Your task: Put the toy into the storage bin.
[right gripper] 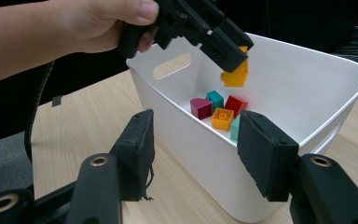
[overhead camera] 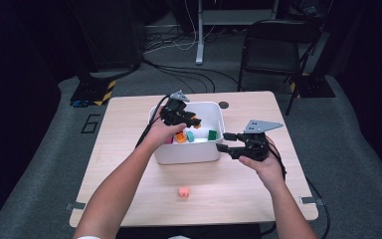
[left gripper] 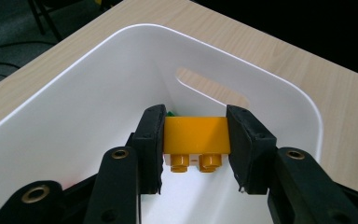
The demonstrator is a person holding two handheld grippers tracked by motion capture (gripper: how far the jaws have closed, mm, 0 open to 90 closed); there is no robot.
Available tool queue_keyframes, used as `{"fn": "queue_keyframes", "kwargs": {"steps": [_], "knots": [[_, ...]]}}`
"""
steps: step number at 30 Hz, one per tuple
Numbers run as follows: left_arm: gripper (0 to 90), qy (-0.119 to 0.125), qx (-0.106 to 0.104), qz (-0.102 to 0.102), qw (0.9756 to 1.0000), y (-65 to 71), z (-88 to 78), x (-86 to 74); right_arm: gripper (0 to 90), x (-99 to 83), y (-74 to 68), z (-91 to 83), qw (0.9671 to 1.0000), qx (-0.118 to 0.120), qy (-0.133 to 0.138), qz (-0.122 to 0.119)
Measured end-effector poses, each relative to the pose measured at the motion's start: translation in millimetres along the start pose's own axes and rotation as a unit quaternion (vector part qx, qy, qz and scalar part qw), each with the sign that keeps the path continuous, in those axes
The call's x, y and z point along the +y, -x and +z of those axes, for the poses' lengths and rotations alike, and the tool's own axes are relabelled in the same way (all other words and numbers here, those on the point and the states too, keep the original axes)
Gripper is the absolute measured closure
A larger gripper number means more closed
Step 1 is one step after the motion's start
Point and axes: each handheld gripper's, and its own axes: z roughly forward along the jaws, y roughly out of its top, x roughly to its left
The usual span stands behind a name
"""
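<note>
The left tongs (left gripper: 195, 140) pinch an orange brick (left gripper: 196, 140) above the white bin (overhead camera: 186, 152), where several bricks already lie. The right tongs (overhead camera: 224, 141) are spread and empty beside it. One pink brick (overhead camera: 183, 192), probably the last, waits on the table (overhead camera: 129, 119)

Left gripper (overhead camera: 188, 118) raised, jaws clamped; right gripper (overhead camera: 227, 142) level, jaws apart.

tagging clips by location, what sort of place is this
Probably a lab or studio set up for recording, not a home. A lone wooden table stands on grey carpet, loose cables run across the floor behind it, and yellow-and-black hazard tape marks a stand base beside a folding chair.
</note>
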Motion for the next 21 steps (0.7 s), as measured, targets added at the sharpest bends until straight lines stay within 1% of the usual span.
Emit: {"fn": "queue_keyframes", "kwargs": {"steps": [2,3,5,7,10,15,17,18,20,21], "knots": [[58.6,0.002,0.000,-0.002,1.0000,-3.7,5.0,2.6,45.7,0.0,0.4,-0.3,1.0000,0.000,0.001,0.001],[58.6,0.002,-0.004,-0.002,1.0000,-5.9,7.8,3.7,45.7,-0.1,0.7,-0.4,1.0000,0.000,0.001,0.000],[58.6,-0.002,-0.003,-0.004,1.0000,-9.9,13.8,5.5,45.7,-0.3,1.2,-0.6,1.0000,0.001,0.002,0.001],[58.6,-0.003,-0.006,-0.010,0.9999,-13.5,19.9,5.9,45.7,-0.4,1.7,-0.9,1.0000,-0.001,0.002,0.003],[58.6,-0.007,-0.009,-0.012,0.9999,-17.5,28.5,4.9,45.7,-0.3,1.9,-1.7,1.0000,0.000,0.004,0.003],[58.6,-0.029,-0.005,-0.007,0.9995,-20.4,40.5,0.9,45.7,0.2,1.4,-2.7,1.0000,0.001,0.006,0.002],[58.6,-0.033,-0.001,-0.008,0.9994,-20.0,44.9,-0.3,45.7,0.3,1.5,-2.9,1.0000,0.001,0.006,0.003],[58.6,-0.034,-0.001,-0.005,0.9994,-20.8,46.0,-0.6,45.7,0.3,1.5,-2.9,1.0000,0.000,0.006,0.003],[58.5,-0.038,-0.001,-0.007,0.9993,-21.4,47.0,-1.3,45.7,0.3,1.4,-2.9,1.0000,0.000,0.006,0.003],[58.4,-0.043,0.000,-0.004,0.9991,-22.1,46.6,-1.8,45.7,0.3,1.4,-2.9,1.0000,0.000,0.007,0.003]]}}
